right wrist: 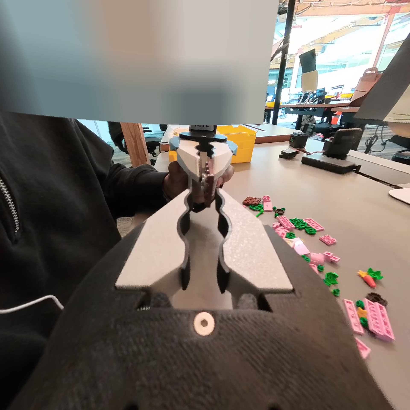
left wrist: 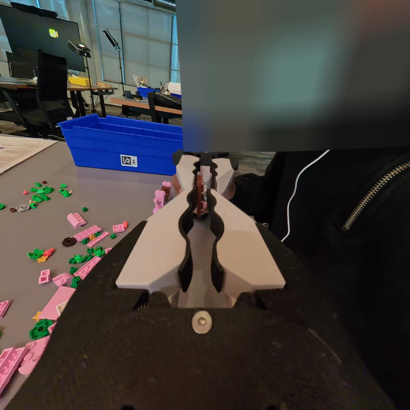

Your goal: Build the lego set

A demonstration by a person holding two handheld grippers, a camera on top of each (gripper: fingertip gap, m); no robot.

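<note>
A reddish-brown studded plate with small pink and grey parts on it (left wrist: 200,190) is held on edge in the air between my two grippers, which point at each other in front of a person's black jacket. My left gripper (left wrist: 200,199) is shut on its near end. My right gripper (left wrist: 205,177) faces it and is shut on the far end. In the right wrist view the same plate (right wrist: 209,184) stands between my right gripper (right wrist: 204,199) and my left gripper (right wrist: 205,168). A hand shows behind each far gripper.
Loose pink and green pieces (left wrist: 88,239) lie scattered on the grey table (left wrist: 111,195), with a small pink and brown sub-build (left wrist: 162,195). A blue bin (left wrist: 124,144) stands behind. The right wrist view shows more pieces (right wrist: 310,224), a brown plate (right wrist: 251,200), a yellow bin (right wrist: 239,142) and black devices (right wrist: 328,164). The grippers are tip to tip, or close to it.
</note>
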